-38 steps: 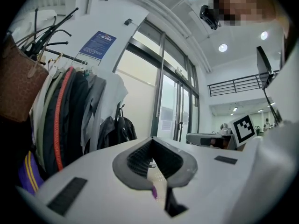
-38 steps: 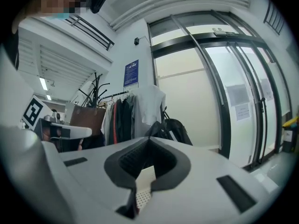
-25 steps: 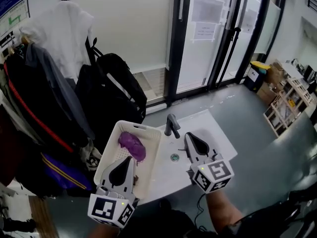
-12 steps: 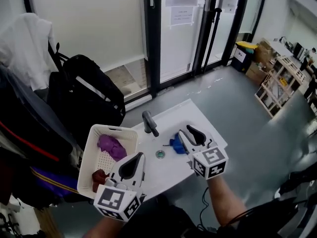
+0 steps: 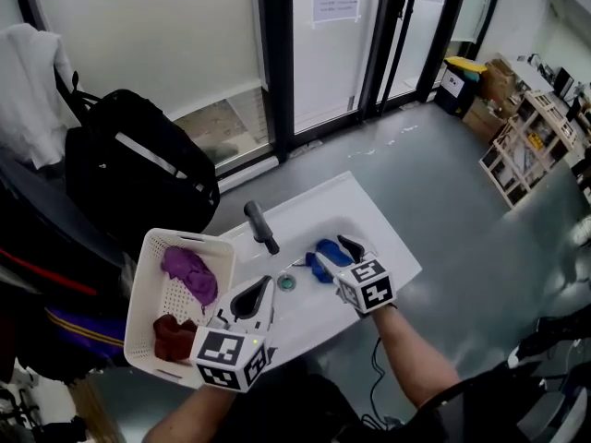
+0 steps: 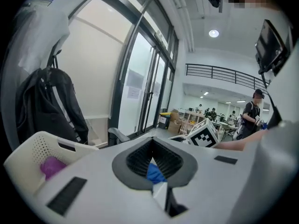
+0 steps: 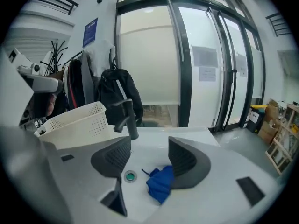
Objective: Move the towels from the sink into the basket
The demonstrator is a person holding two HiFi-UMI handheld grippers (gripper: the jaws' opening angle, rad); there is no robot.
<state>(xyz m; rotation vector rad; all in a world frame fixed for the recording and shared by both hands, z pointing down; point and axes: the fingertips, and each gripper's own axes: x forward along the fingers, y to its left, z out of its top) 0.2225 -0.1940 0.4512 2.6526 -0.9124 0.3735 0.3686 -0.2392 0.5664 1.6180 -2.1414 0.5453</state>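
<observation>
A crumpled blue towel (image 5: pixel 323 258) lies in the white sink (image 5: pixel 355 212), right of the drain (image 5: pixel 287 283). My right gripper (image 5: pixel 334 248) hovers just over it. Its jaws have just been opening and now stand apart, with the towel (image 7: pixel 161 183) below the right-hand finger (image 7: pixel 187 164) and nothing pressed between the pads. My left gripper (image 5: pixel 261 287) is at the sink's left front, near the basket, shut with nothing held. The white basket (image 5: pixel 146 275) stands left of the sink and holds a purple towel (image 5: pixel 189 273) and a dark red towel (image 5: pixel 173 336).
A black faucet (image 5: pixel 260 226) rises at the sink's back edge between the basket and the towel. A black backpack (image 5: pixel 138 169) and hanging clothes (image 5: pixel 32 81) crowd the left. Glass doors (image 5: pixel 323 44) stand behind, and grey floor lies to the right.
Both grippers came down toward the sink. The left one moved right, off the basket. The right jaws went from shut to open over the blue towel, which has come into view.
</observation>
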